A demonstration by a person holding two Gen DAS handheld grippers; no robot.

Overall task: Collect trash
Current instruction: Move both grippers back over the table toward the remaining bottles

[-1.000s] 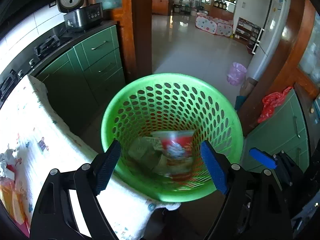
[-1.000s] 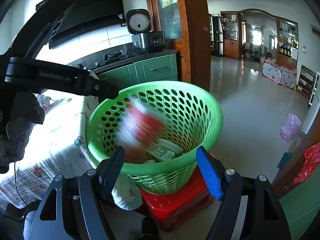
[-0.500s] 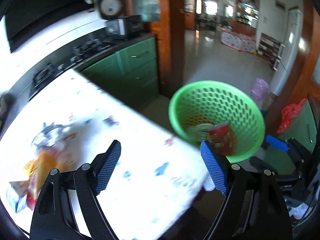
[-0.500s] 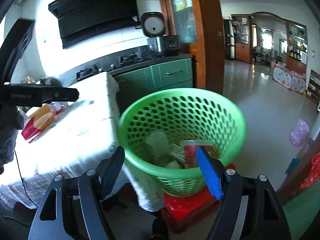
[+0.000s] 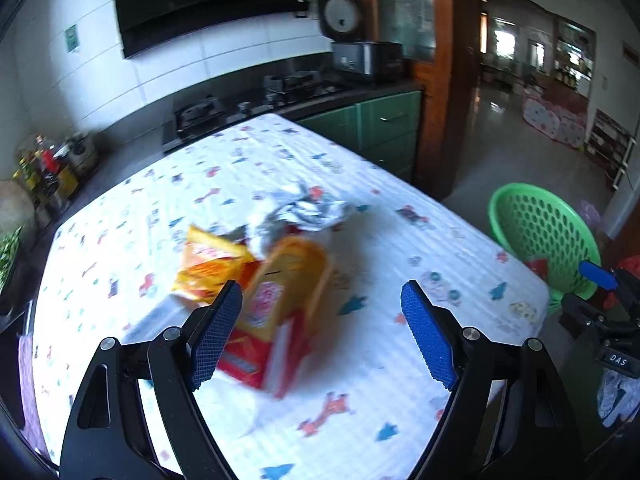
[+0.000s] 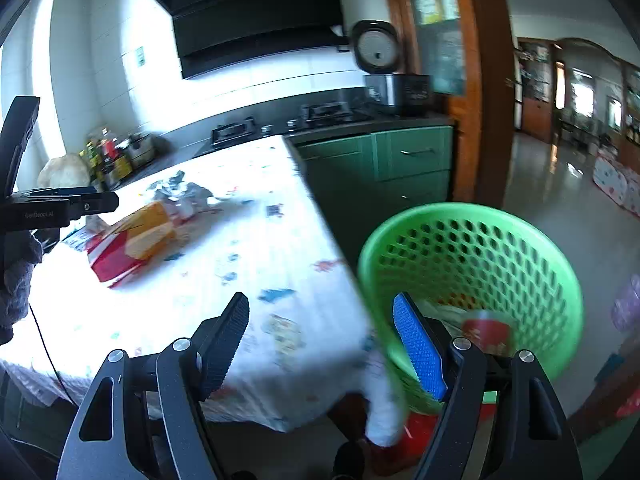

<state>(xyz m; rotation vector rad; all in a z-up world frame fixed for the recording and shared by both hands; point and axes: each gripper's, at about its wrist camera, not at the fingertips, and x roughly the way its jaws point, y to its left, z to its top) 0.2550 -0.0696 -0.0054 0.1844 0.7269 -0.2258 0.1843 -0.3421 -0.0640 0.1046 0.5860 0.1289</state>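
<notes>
**A:** Though aimed at the litter, grips nothing as yet. Speaking here of the left gripper (image 5: 320,292): blue pads spread wide, low centre of the frame, hanging over the orange-and-red carton (image 5: 280,304).

**B:** And the right gripper (image 6: 320,304)?

**A:** Likewise gaping and empty. Poised at the edge of the tablecloth (image 6: 260,240), with the green basket (image 6: 472,280) just off to the right of the frame.

**B:** Done so far, at a guess?

**A:** Part of it. Inside the basket, lower right, a red cup (image 6: 486,330) and some pale scraps, so judged already collected.

**B:** Left to do?

**A:** Three pieces at least, mid-frame on the cloth. First the carton, then a yellow snack bag (image 5: 208,260) against its left side, seemingly touching. Then a crumpled silver wrapper (image 5: 304,208) just behind both. Roughly midway, then; hard to put finer.

**B:** Hard to make out?

**A:** Plenty.
- Print on the carton smeared by blur; can't read it.
- Bottom of the basket mostly screened by its own wall at the far right of the left view, and partly by the blue pad in the right view.
- Something red beneath the basket, cut off by the gripper body at the lower edge. Possibly a stool; can't say.
- Near edge of the table hidden behind the gripper bodies, so more litter there not ruled out.
</notes>
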